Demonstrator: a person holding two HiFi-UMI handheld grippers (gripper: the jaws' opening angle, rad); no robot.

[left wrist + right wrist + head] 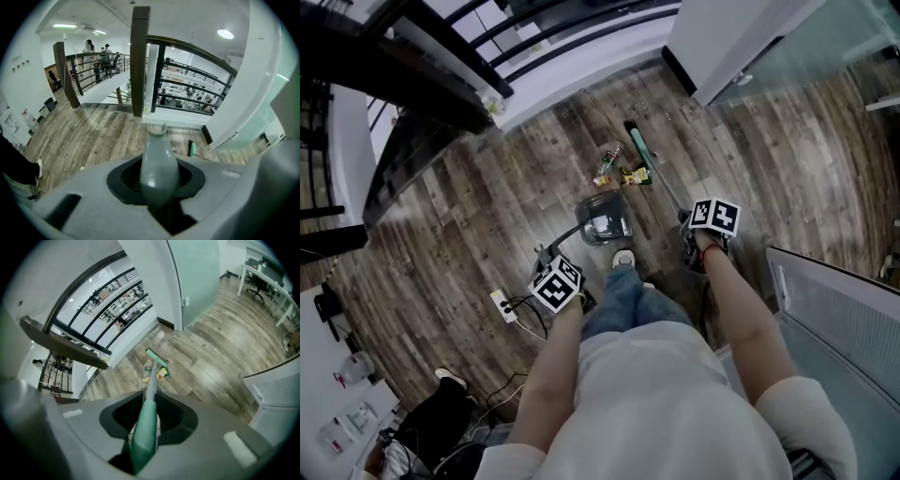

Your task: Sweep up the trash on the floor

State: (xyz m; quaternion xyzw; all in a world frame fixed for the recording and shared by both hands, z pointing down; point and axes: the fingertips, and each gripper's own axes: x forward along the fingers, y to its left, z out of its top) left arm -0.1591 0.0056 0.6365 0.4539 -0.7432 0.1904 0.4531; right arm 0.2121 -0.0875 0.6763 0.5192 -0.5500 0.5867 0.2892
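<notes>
— Nearest the lens?
— Left gripper (157, 187), jaws closed tight round the smooth grey plastic handle (158, 159) of the dustpan (603, 218). Right gripper (144, 427), jaws clamped on the green grip of the broom (151, 376), thin grey shaft running down from there to the floor.

— And underfoot?
— Wood-grain plank floor (469, 234), brown and streaked. One pale shoe (623, 259) just behind the dustpan, a rounded dark grey scoop resting on the boards between the two grippers. White power strip (503, 305) with black cables off to the left, near the left gripper.

— The trash?
— Just beyond the dustpan's mouth: a clear plastic bottle (608, 157) lying on its side, yellow-and-green wrappers (636, 175) beside it. Long green broom head (638, 143) down on the boards at the litter's far edge, close against it.

— Anything hemming in the spot?
— Farther out, a black metal railing (544, 37) above a white ledge. At the right, a white wall corner (722, 37) with frosted green glass (811, 47). Pale mesh-faced panel (848, 314) close by the right arm.
</notes>
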